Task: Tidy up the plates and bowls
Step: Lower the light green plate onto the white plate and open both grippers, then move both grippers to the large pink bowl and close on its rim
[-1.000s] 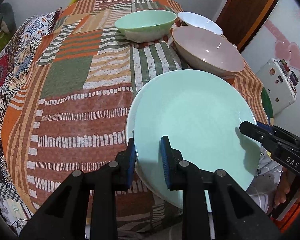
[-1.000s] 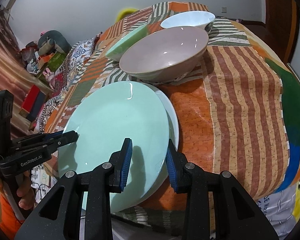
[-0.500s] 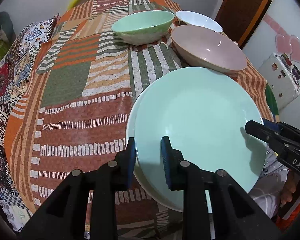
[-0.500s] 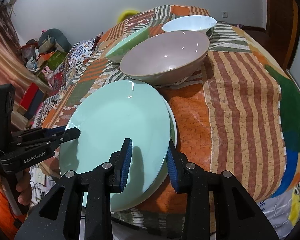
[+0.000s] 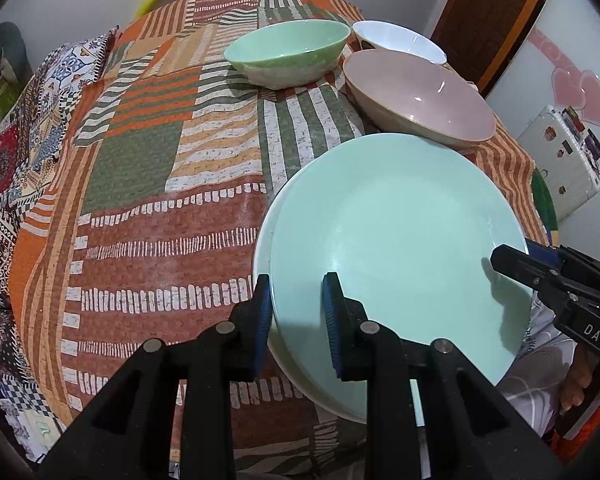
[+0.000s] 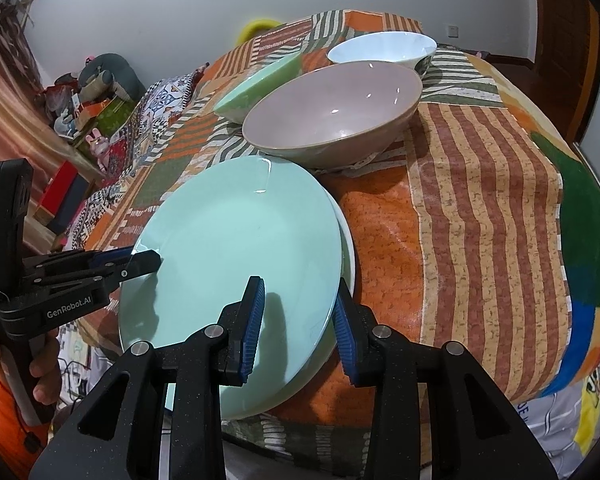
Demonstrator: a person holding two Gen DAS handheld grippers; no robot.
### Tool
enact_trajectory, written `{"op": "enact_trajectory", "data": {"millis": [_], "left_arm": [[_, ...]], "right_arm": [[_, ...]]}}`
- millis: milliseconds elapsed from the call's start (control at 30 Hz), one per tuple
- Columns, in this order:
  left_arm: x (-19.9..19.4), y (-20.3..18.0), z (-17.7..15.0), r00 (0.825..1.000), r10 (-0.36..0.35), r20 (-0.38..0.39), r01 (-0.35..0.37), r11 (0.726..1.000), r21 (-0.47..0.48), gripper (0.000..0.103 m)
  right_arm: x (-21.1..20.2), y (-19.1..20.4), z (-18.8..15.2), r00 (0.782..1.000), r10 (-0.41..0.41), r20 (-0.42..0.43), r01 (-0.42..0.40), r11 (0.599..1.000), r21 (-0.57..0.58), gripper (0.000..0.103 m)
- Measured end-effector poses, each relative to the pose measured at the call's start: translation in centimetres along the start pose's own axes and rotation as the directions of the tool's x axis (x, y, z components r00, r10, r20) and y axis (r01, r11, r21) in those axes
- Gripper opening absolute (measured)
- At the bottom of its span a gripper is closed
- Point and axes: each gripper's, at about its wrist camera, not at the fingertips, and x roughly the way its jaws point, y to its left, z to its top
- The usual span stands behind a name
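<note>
A mint-green plate (image 5: 400, 248) is pinched at two opposite parts of its rim: the left hand-held gripper (image 5: 296, 316) is pressed onto its near left edge, and the right hand-held gripper (image 6: 298, 320) is closed on its near right edge, so each pair of blue pads straddles the rim. The plate is held over a white plate (image 6: 348, 256) whose rim shows just beneath it, at the near edge of the bench (image 5: 140, 160) covered with a patchwork cloth. Whether the two plates are touching cannot be told. Farther back, a pink bowl (image 6: 332, 116) is set just beyond the plates, with a green bowl (image 5: 288, 50) to its left and a white bowl (image 6: 384, 50) behind it. The plate is judged to be glazed ceramic: stiff, fairly heavy, smooth and slippery under narrow pads, and liable to chip or break if dropped or knocked against the plate below. The rim is the only part thin enough to be gripped, so two opposed holds are judged the steadiest
</note>
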Motion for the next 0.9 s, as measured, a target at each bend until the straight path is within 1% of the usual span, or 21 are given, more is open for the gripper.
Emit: {"op": "enact_trajectory", "data": {"millis": [33,133,267,500,633,733,900], "left_arm": [[0.0,0.0,0.0,1.000,0.005,-0.001,-0.005,1.000,0.002,0.024],[-0.2,-0.3,-0.2,0.998,0.057,0.013,-0.057,0.998,0.034,0.024],[0.1,-0.2,-0.4,0.997,0.072,0.011,-0.073,0.997,0.041,0.024],[0.0,0.2,-0.3,0.999,0.049,0.009,-0.049,0.999,0.015,0.024],[0.0,0.2,-0.2,0.999,0.043,0.008,-0.043,0.999,0.015,0.024],[-0.2,0.4,-0.1,1.000,0.025,0.005,-0.025,1.000,0.005,0.024],[-1.7,0.6,0.7,0.999,0.000,0.049,0.000,1.000,-0.009,0.024]], "right_arm": [[0.0,0.0,-0.1,1.000,0.003,-0.001,-0.003,1.000,0.001,0.032],[0.0,0.1,-0.3,1.000,0.006,-0.001,-0.006,1.000,-0.003,0.032],[0.1,0.2,-0.4,1.000,0.008,-0.002,-0.008,1.000,-0.002,0.032],[0.1,0.5,-0.4,1.000,-0.005,-0.003,0.005,1.000,-0.018,0.032],[-1.0,0.2,-0.2,0.997,-0.059,0.045,0.060,0.998,-0.022,0.032],[-1.7,-0.4,0.1,0.997,-0.050,0.061,0.051,0.999,-0.011,0.033],[-2.4,-1.1,0.5,0.995,-0.053,0.082,0.052,0.999,0.006,0.033]]}}
